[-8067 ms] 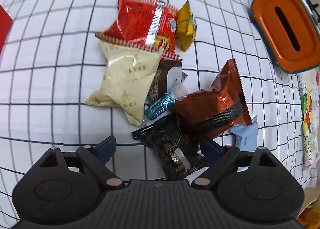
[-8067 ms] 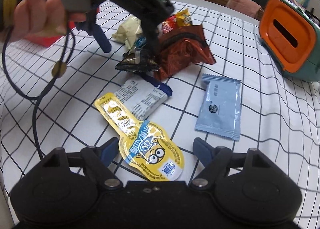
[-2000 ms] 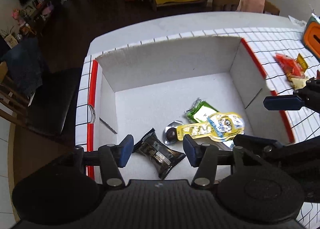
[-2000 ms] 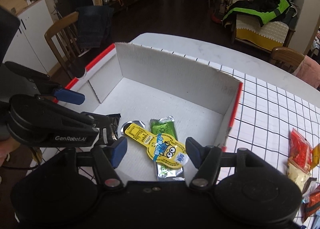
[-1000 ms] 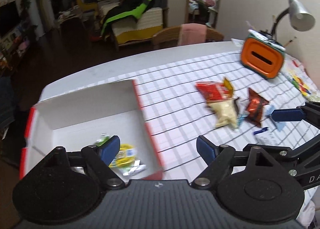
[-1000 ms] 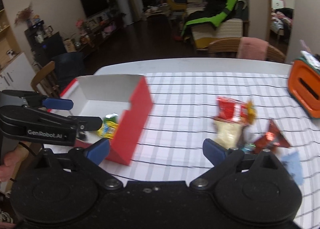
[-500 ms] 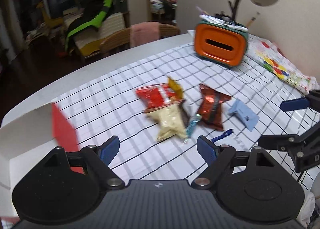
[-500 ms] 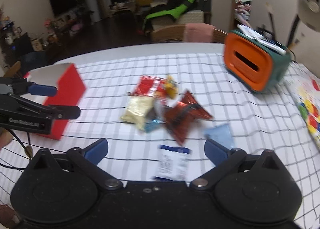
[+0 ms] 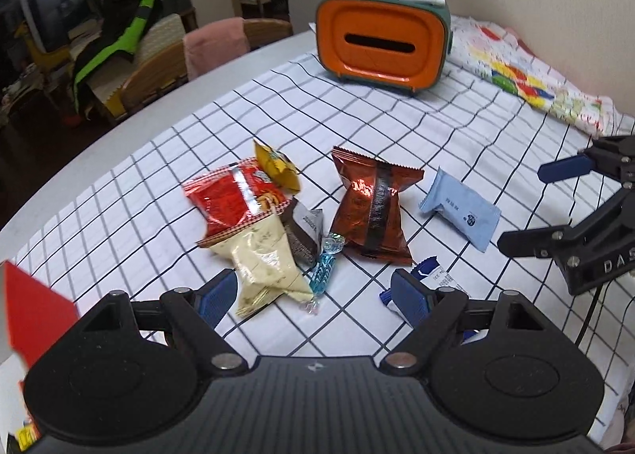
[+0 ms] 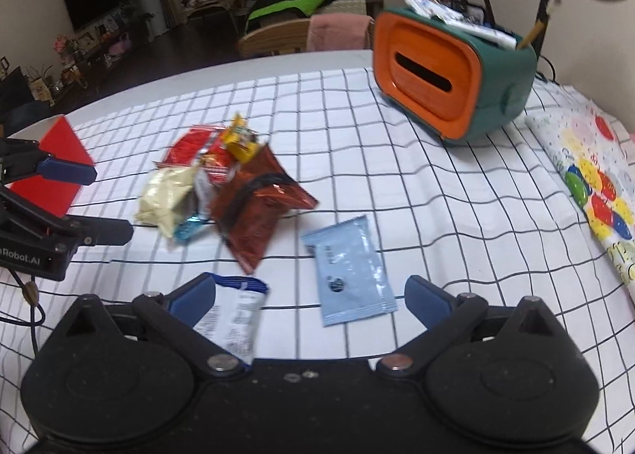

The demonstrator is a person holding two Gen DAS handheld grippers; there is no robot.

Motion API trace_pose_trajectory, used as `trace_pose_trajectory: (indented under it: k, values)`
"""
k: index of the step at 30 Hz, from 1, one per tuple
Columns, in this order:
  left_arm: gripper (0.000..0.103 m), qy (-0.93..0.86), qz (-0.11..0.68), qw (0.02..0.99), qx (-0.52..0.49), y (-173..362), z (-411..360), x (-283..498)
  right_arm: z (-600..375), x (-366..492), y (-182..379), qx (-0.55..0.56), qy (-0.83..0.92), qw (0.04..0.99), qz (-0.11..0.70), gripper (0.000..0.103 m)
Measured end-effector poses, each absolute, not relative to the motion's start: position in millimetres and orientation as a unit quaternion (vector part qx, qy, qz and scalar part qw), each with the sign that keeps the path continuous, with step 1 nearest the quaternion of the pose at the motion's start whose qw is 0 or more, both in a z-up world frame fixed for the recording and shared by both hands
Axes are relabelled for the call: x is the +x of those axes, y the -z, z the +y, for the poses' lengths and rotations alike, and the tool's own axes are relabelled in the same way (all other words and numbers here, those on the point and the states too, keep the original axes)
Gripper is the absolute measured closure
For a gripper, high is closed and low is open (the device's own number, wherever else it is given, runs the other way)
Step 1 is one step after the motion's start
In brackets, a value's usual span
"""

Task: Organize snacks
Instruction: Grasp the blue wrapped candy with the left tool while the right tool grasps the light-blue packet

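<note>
Both grippers tilted down over table [image 9: 456, 128]. Left gripper [image 9: 315, 293] jaws wide, released, nothing between pads; cream packet [image 9: 264, 265] and blue candy [image 9: 325, 271] just ahead. Right gripper [image 10: 309, 297] jaws wide, empty; pale blue sachet [image 10: 349, 267] and white-blue packet [image 10: 234, 315] lie below. Snack pile mid-table; red box [image 10: 59, 172] at left edge; orange tissue box [image 10: 440, 77] far back, bare cloth between.

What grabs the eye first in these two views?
The snack pile mid-table on the checked cloth: a red bag, a cream bag and a shiny brown bag bunched together, with a pale blue sachet lying apart to their right. Behind them stands the orange-fronted box holding pens, at the table's far right. Both grippers, left gripper and right gripper, hang open and empty over the near edge.
</note>
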State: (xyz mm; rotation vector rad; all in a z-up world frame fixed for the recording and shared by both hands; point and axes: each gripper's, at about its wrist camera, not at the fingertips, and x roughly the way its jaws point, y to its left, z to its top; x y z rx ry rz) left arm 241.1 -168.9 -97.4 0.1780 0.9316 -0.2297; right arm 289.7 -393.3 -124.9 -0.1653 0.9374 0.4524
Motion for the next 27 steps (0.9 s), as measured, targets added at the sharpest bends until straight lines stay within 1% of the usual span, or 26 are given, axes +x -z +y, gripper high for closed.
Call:
trace_pose_trajectory:
  k: [5,11,12,13,14,15,16,18,24,27]
  values:
    - [0.018,0.124,0.447,0.878,0.120,109.4,-176.8,255.7,-398.8,304.1,142.2,-0.083,-0.210,0.861,0.455,0.006]
    - [0.019,0.147,0.444,0.869,0.159,119.8,-187.2,268.7,-397.3,318.1,156.4,-0.096,-0.209,0.860,0.456,0.015]
    - [0.023,0.152,0.444,0.867,0.165,121.9,-189.1,269.5,-396.5,319.5,157.7,-0.098,-0.210,0.860,0.455,0.016]
    - [0.031,0.159,0.445,0.864,0.172,124.4,-191.3,270.7,-395.7,321.6,159.1,-0.098,-0.212,0.859,0.455,0.016]
    - [0.035,0.163,0.449,0.860,0.178,127.8,-193.6,272.3,-394.8,323.2,160.4,-0.099,-0.213,0.859,0.455,0.016]
    - [0.043,0.164,0.454,0.856,0.184,131.4,-195.4,273.8,-393.8,324.7,161.7,-0.100,-0.215,0.858,0.455,0.018]
    - [0.046,0.165,0.459,0.853,0.188,135.2,-197.0,275.3,-392.7,325.7,162.8,-0.103,-0.216,0.858,0.455,0.020]
    - [0.046,0.164,0.466,0.848,0.191,141.8,-197.6,277.5,-390.8,326.9,164.4,-0.108,-0.218,0.858,0.452,0.021]
    - [0.056,0.162,0.475,0.841,0.200,152.4,-198.5,280.8,-385.7,333.6,171.7,-0.121,-0.215,0.859,0.449,0.028]
    - [0.065,0.160,0.477,0.840,0.203,154.4,-199.9,282.6,-384.1,335.6,176.6,-0.128,-0.214,0.857,0.451,0.032]
